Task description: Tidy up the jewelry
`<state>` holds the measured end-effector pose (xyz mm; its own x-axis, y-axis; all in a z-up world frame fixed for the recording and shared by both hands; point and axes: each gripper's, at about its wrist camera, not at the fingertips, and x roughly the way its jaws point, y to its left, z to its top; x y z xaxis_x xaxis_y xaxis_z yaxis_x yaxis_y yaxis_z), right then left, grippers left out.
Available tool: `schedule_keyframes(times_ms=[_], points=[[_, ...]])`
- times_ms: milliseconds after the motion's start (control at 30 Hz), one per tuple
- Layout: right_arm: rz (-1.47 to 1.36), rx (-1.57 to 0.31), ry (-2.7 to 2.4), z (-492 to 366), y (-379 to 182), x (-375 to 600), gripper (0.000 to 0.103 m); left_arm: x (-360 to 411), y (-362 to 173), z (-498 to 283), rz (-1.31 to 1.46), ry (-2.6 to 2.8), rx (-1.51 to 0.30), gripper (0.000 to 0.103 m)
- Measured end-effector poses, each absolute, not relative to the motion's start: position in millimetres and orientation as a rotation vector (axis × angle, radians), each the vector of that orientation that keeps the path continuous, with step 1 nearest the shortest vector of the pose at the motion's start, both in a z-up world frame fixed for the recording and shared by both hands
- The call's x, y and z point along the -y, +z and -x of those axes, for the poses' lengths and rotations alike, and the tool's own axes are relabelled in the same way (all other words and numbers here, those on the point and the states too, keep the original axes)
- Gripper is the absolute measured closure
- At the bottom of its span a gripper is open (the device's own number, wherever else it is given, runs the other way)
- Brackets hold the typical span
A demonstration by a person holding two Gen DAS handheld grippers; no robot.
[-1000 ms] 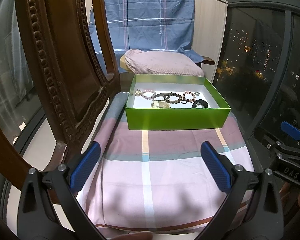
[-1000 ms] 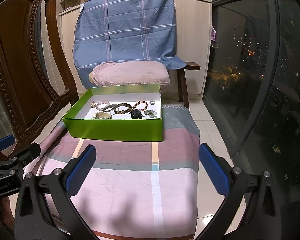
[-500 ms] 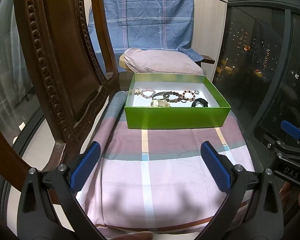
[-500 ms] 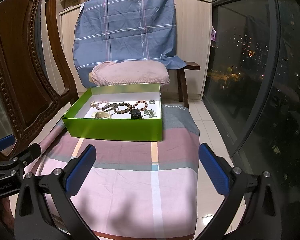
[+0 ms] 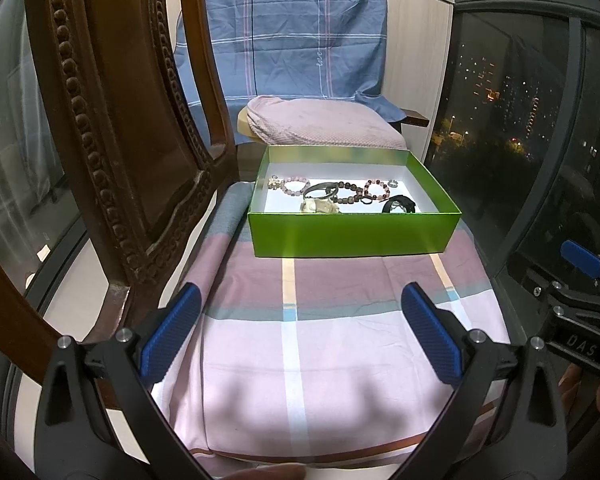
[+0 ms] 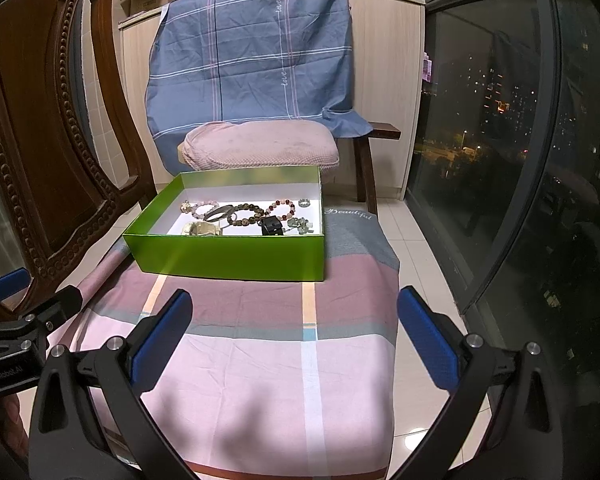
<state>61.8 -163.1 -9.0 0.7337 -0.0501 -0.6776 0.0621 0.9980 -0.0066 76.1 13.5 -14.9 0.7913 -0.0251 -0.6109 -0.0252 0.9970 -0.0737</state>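
Jewelry (image 6: 244,212) lies bunched inside green box (image 5: 352,232) at 12 o'clock — both grippers' fingers (image 5: 172,332) (image 6: 426,336) apart, empty. Sorted or not: can't tell. Approach w/ fingers over box rim — take one piece only.

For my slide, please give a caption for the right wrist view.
Open right hand-held gripper faces a green box of bracelets on plaid cloth.

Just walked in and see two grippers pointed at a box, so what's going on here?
A person holds two black grippers with blue pads, left and right, both open and empty above a pink plaid cloth. Ahead sits an open green cardboard box holding beaded bracelets, a metal bangle and a small ring, all inside it. Nothing is gripped right now.
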Motion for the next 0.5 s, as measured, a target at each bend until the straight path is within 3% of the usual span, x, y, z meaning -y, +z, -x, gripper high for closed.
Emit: schedule_keyframes(times_ms=[500], points=[[-0.016,-0.748,-0.061,-61.5,-9.5,162.2,0.003,-16.6,-16.8,-76.8,0.084,0.001,-0.66,0.004]])
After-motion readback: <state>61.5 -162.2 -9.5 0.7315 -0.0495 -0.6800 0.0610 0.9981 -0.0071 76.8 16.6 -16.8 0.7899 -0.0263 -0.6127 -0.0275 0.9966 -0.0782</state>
